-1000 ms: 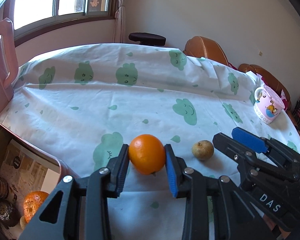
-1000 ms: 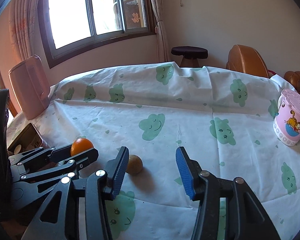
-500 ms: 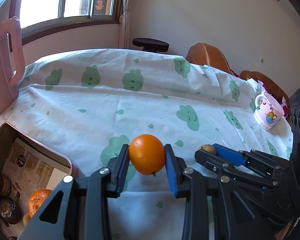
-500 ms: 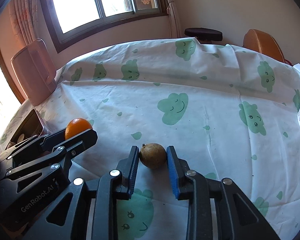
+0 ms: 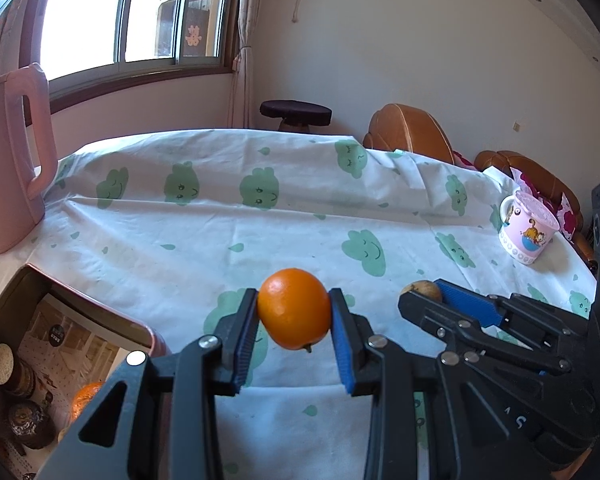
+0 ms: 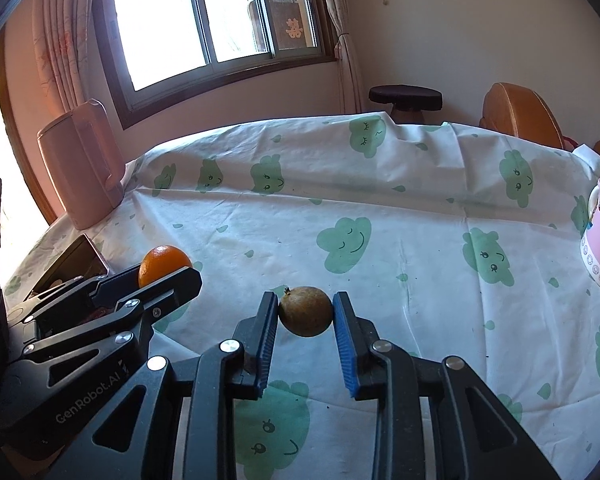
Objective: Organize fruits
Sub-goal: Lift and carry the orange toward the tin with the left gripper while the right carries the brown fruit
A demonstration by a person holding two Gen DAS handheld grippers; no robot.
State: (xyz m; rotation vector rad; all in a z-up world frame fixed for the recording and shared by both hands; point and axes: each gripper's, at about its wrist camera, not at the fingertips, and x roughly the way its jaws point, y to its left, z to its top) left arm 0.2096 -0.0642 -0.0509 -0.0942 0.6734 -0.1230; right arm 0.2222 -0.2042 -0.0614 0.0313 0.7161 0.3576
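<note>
**Over the cloud-print cloth, a fruit in each grip**

Between the left gripper pads sits an orange, pinched at its sides with the stem nub pointing down. The right gripper is clamped on a brown round fruit, its nub up and to the left. Both fruits are near-round and hang just above the tablecloth. A pink-rimmed box holding fruit lies left, a pink jug beyond, a cartoon mug right.

Box left of orange (kettle behind); mug far right.
</note>
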